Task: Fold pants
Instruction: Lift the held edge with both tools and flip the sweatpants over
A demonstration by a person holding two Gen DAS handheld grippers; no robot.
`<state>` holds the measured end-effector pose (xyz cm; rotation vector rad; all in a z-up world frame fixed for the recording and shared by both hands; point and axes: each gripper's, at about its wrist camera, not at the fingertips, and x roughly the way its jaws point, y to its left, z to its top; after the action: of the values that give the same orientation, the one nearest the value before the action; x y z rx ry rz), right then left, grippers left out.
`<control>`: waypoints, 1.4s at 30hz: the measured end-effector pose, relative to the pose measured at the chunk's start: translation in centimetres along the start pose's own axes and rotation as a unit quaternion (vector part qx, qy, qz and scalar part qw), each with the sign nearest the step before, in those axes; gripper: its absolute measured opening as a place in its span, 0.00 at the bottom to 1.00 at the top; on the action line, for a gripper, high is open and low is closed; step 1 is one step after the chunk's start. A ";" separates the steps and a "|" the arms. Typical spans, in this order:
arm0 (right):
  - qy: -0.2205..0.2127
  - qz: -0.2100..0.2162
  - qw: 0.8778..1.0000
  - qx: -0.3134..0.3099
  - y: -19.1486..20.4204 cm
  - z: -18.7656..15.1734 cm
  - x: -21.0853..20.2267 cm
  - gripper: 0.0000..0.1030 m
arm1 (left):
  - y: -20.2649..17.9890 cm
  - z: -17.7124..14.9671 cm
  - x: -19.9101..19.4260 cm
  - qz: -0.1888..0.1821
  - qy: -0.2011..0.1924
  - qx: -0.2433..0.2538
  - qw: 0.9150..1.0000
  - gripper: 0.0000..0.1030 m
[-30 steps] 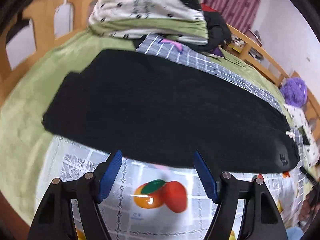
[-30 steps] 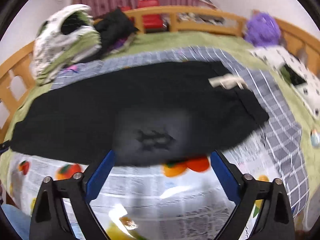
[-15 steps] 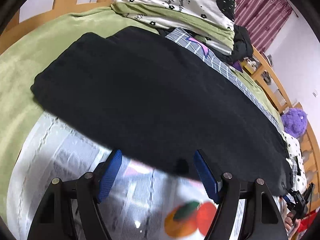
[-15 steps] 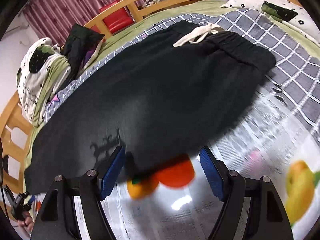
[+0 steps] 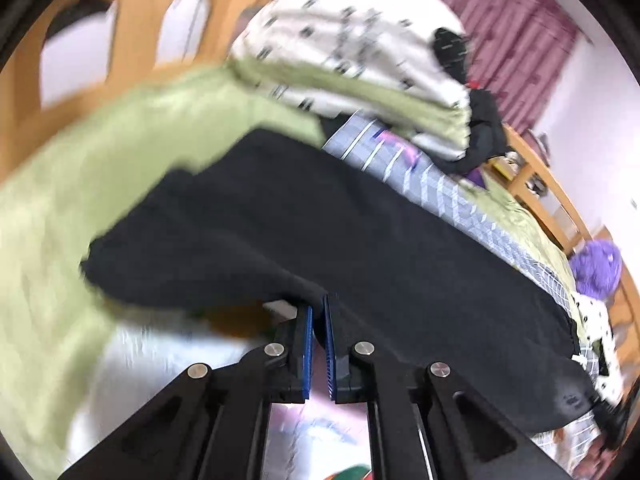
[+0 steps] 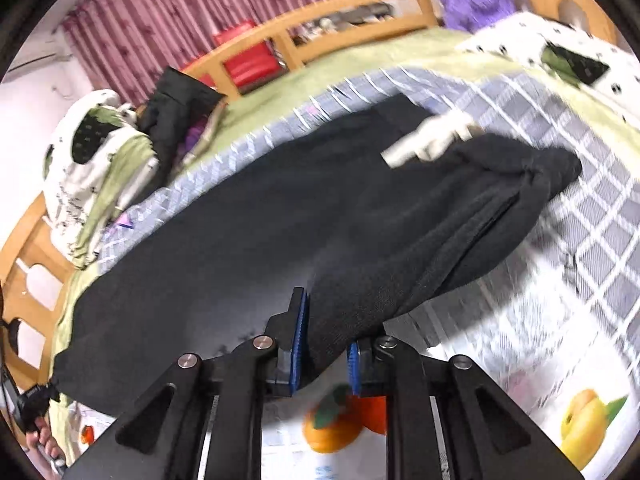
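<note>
Pants [image 5: 360, 240], black, lie lengthwise across the bed on a grey checked sheet [image 6: 560, 208] and a fruit-print cloth [image 6: 480, 360]. My left gripper [image 5: 318, 312] has just clamped its blue pads together on the near hem, which looks pinched between them, though blur makes that hard to confirm. My right gripper [image 6: 326, 332] has been closing and now squeezes a bunched fold near the drawstring [image 6: 432, 140] end
</note>
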<state>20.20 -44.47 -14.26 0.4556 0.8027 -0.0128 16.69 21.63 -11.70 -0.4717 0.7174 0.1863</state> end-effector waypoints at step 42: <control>0.010 -0.004 0.996 -0.090 6.8 7.4 7.7 0.54 | -6.2 3.8 7.8 0.035 0.013 0.097 0.995 0.54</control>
<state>31.92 -40.05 -12.56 0.2818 0.8171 0.0556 26.75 18.01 -12.22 -0.2646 0.7689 0.1739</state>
